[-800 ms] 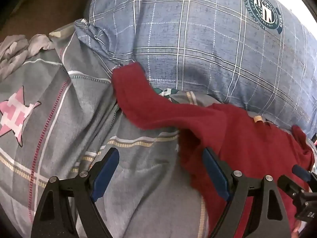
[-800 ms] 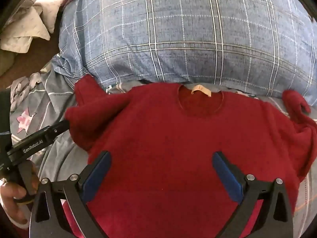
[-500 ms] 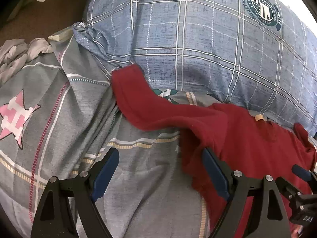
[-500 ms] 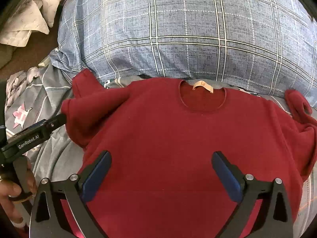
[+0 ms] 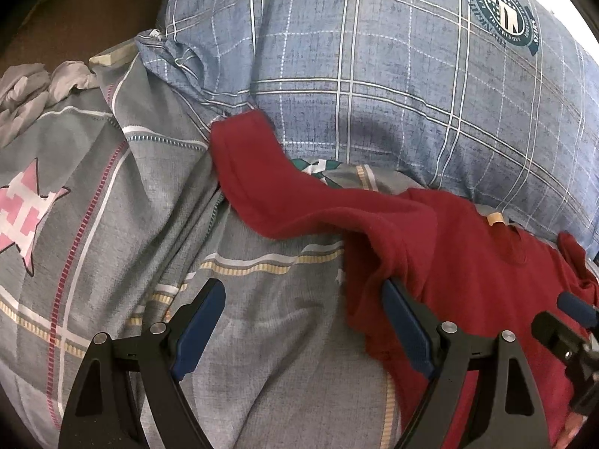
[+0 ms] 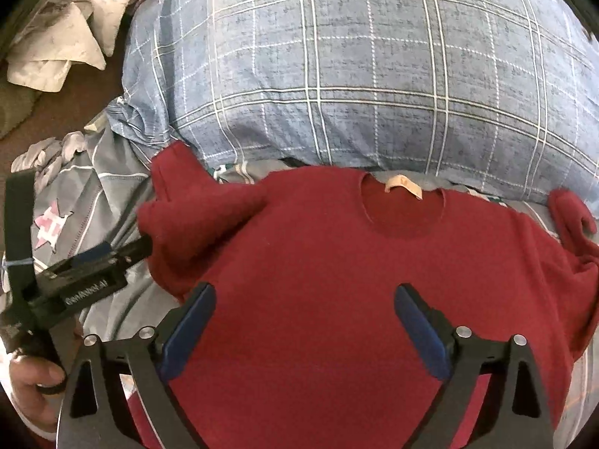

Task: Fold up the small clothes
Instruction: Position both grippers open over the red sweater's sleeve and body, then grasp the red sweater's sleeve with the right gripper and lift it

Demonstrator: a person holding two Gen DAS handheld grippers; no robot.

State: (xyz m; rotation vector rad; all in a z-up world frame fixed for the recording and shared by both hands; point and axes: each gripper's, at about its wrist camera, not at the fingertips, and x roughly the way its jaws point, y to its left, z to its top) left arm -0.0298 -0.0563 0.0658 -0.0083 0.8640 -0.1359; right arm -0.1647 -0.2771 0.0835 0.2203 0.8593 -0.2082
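A small dark red sweater [image 6: 337, 280] lies flat on the grey bedspread, collar and tan label [image 6: 404, 187] toward the pillow. Its left sleeve [image 5: 269, 179] stretches out over the bedspread toward the pillow's corner; the right sleeve [image 6: 572, 220] is bunched at the right. My left gripper [image 5: 303, 321] is open at the sweater's left edge, its right finger touching the red fabric. My right gripper [image 6: 305, 321] is open above the sweater's chest. The left gripper's body also shows in the right wrist view [image 6: 86, 280].
A big blue plaid pillow [image 6: 355, 75] lies just behind the sweater. The grey patterned bedspread [image 5: 112, 224] with a pink star spreads to the left. Crumpled pale cloth [image 6: 56, 48] lies beyond the bed's far left edge on the brown floor.
Both grippers have eased slightly forward over the sweater. The sweater lies as before; both stay open.
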